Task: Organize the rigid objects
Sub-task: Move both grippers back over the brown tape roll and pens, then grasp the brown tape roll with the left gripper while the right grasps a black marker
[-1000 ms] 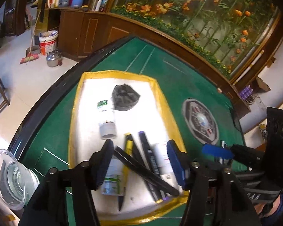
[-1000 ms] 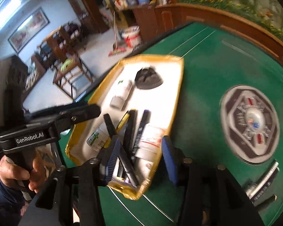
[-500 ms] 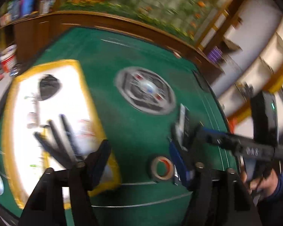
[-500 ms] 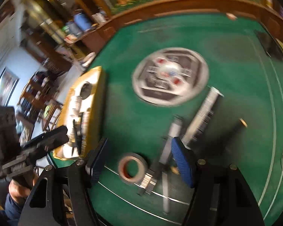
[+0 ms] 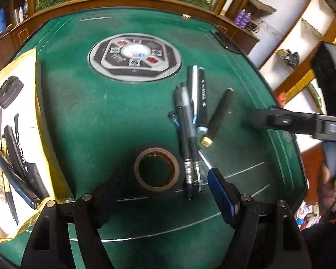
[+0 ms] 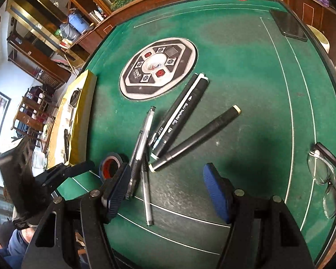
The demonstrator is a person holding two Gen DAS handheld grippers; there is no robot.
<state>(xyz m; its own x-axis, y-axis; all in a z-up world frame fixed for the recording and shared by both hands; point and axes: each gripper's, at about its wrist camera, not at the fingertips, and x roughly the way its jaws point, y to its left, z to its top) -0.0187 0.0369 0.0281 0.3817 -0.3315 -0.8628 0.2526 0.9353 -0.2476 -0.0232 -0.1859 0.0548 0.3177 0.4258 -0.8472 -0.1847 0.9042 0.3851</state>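
Left gripper (image 5: pixel 165 192): jaws apart, empty, straddling the tape roll (image 5: pixel 156 169) at lower centre of frame. Right gripper (image 6: pixel 168 190): jaws apart, empty, below the pen cluster (image 6: pixel 168 132) at frame centre. Tray (image 5: pixel 41 134) with sorted markers: left edge.

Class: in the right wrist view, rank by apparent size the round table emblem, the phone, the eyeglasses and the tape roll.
1. Round table emblem, clearly largest.
2. Eyeglasses and phone: alike; the glasses lie nearer the camera, so unranked.
3. Tape roll, smallest, though partly hidden by the right gripper.
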